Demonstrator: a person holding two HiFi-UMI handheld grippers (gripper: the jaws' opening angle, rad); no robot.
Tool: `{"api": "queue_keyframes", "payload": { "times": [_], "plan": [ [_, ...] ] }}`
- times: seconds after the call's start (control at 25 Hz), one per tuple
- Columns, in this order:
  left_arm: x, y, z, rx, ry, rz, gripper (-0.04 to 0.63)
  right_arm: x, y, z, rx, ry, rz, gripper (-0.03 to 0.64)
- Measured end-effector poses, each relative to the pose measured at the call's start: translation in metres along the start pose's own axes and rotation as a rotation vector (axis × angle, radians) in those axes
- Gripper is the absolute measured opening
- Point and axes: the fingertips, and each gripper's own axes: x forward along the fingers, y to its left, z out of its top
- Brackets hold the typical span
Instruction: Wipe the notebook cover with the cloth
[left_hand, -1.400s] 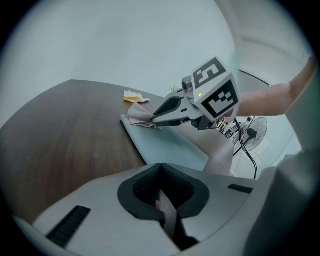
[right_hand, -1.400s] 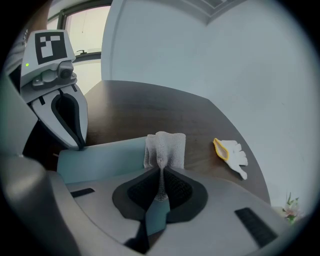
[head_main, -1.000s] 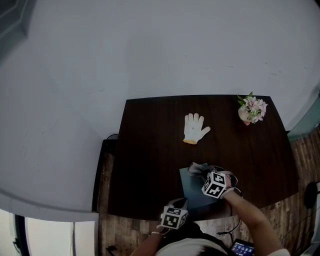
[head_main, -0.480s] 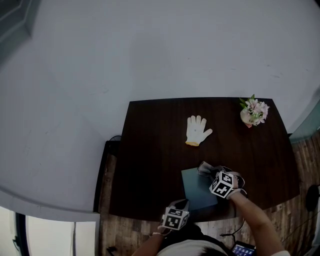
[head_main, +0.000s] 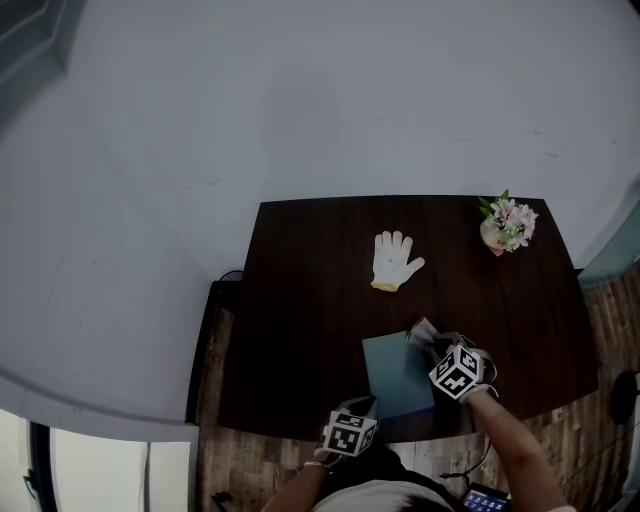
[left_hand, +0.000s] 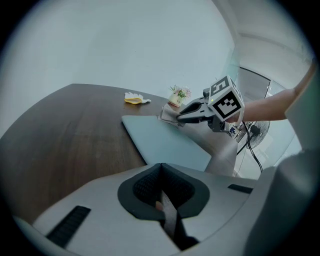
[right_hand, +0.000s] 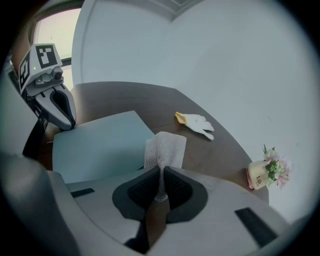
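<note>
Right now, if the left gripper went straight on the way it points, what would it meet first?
Most likely the flat pale teal notebook lying just ahead of the left gripper; depth is unclear.

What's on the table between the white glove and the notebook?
Only bare tabletop lies between the white glove and the notebook; the head view shows it.

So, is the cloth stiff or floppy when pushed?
Likely floppy: the cloth stands creased and bent beyond the right gripper, which is shut on it. Its gauzy weave probably drags on the notebook rather than slipping.
</note>
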Motion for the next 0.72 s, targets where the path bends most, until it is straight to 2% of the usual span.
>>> {"api": "queue_keyframes", "payload": {
  "times": [0.16, 0.32, 0.52, 0.72],
  "plan": [
    [0.000, 0.000, -0.001, 0.001, -0.002, 0.002, 0.014, -0.015, -0.005, 0.013, 0.034, -0.069, -0.040, 0.034],
    [0.000, -0.001, -0.002, 0.003, -0.002, 0.007, 0.014, -0.028, 0.000, 0.033, 0.027, -0.131, -0.042, 0.034],
    [0.000, -0.002, -0.001, 0.002, -0.001, 0.005, 0.014, -0.037, 0.025, 0.065, -0.095, -0.186, -0.016, 0.034],
    [-0.001, -0.002, -0.002, 0.004, -0.004, 0.007, 0.014, -0.037, 0.059, 0.092, -0.194, -0.226, 0.046, 0.034]
  ]
}}
